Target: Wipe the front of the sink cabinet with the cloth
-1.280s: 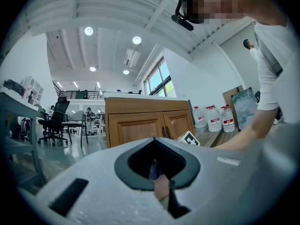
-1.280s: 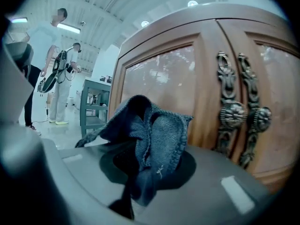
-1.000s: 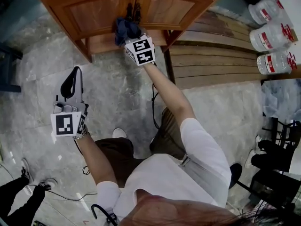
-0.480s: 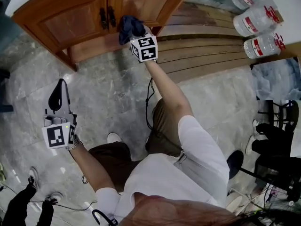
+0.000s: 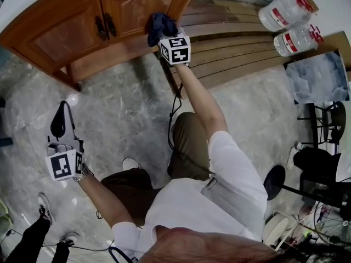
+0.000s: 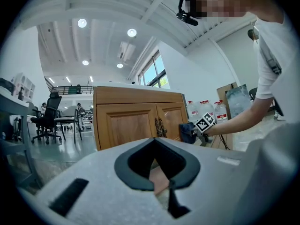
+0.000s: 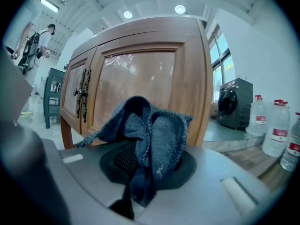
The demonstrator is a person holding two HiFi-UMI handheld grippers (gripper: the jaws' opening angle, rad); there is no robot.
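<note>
Dark blue crumpled cloth: clamped in the jaws of the right gripper and held at the right-hand door of the brown wooden sink cabinet, near its outer edge. Left gripper: jaws closed together on nothing, held over the grey stone floor, well apart from the cabinet.

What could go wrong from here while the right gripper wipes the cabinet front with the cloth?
The cloth is bunched in the shut jaws of the right gripper, so the hard gripper body might scrape the wooden door. Its loose corner could snag on the door handles if the wipe goes that way. The cable by the person's leg may catch a step.
</note>
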